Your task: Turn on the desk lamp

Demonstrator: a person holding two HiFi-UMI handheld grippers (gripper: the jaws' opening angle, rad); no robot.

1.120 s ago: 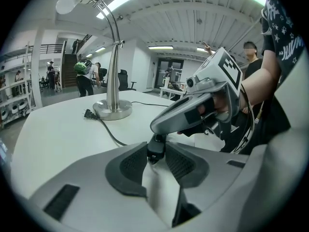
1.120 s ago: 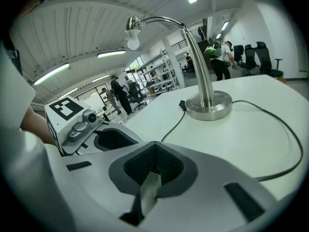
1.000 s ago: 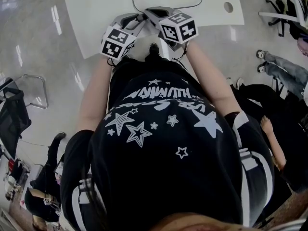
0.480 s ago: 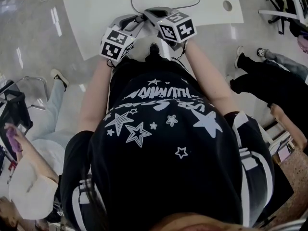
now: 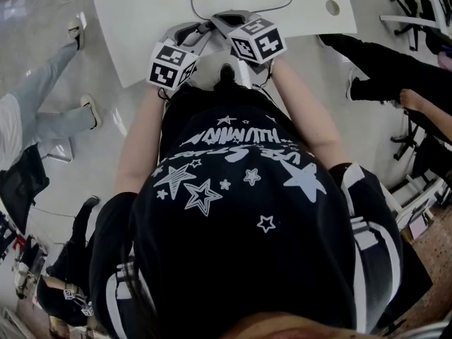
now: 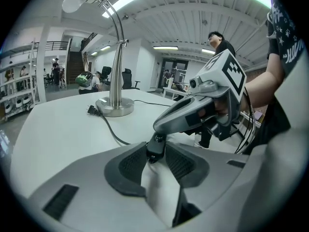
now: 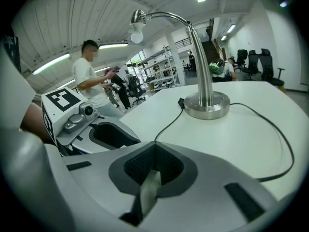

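A chrome desk lamp (image 6: 117, 66) stands on the white table (image 5: 141, 20), its bulb (image 6: 73, 3) hanging from the curved neck. It shows in the right gripper view too, as the lamp base (image 7: 206, 105) and bulb (image 7: 137, 34); whether the bulb is lit I cannot tell. A black cord (image 6: 108, 129) runs from the base to a small inline switch (image 6: 154, 145). My left gripper (image 6: 155, 154) holds this switch between its pads. My right gripper (image 6: 159, 129) is shut, its tip down on the switch. In the head view both marker cubes (image 5: 171, 63) (image 5: 258, 39) sit at the table's near edge.
The cord (image 7: 270, 144) also loops over the table to the right of the base. A person in light jeans (image 5: 42, 119) stands on the floor at left, another in black (image 5: 381, 62) at right. Office chairs (image 5: 417, 13) stand at far right.
Both grippers have stayed in place at the table's edge. Only the people on the floor around me have walked to new spots.
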